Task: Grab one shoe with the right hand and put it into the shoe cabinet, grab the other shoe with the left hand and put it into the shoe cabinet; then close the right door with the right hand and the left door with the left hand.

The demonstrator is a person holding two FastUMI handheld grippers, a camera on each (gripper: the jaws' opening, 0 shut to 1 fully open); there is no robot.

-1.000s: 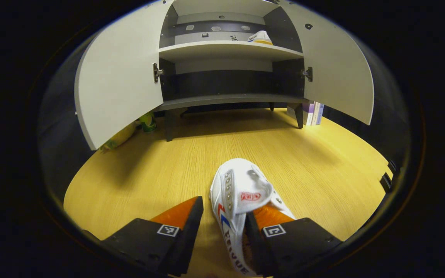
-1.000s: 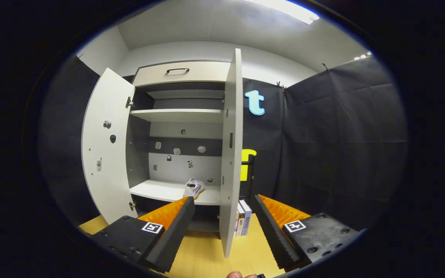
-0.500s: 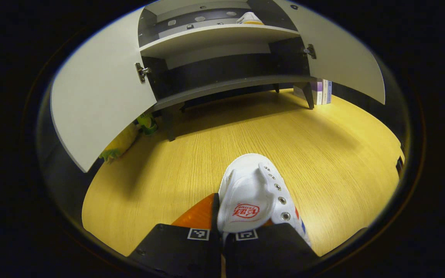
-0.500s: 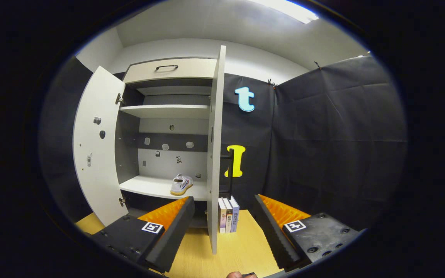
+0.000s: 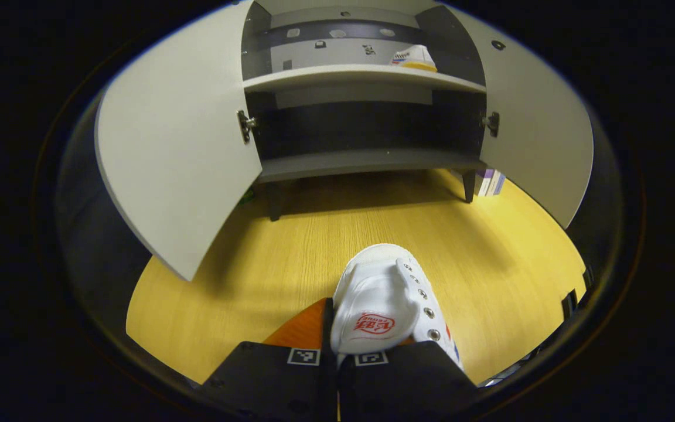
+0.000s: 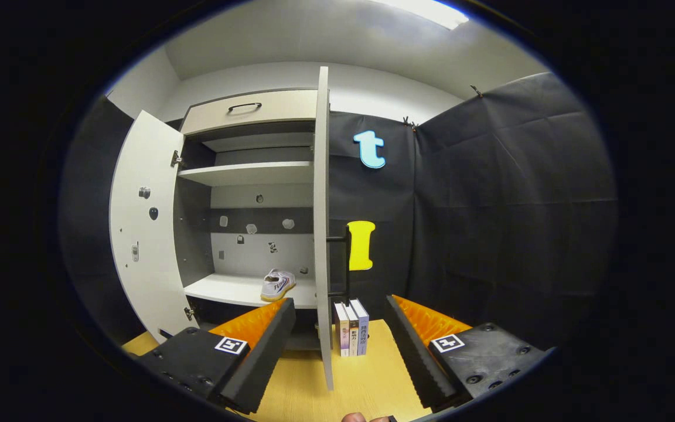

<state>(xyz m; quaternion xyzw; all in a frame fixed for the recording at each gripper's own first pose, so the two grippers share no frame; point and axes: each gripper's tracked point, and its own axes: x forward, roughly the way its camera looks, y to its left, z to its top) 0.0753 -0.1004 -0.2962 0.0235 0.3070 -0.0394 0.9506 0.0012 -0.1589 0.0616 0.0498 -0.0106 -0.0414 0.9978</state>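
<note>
White canvas sneaker (image 5: 384,299) with red tongue logo, lower centre, is clenched by the left gripper (image 5: 337,366); right gripper (image 6: 337,346) jaws released before the shoe cabinet (image 6: 249,176).

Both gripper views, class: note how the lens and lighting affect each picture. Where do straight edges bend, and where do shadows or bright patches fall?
Left gripper view: fisheye bows the left door and right door outward; the cabinet casts a soft shadow on the wooden floor; the held shoe looks sharp. Right gripper view: a ceiling light burns out at the top; the shoe cabinet leans and curves.
</note>
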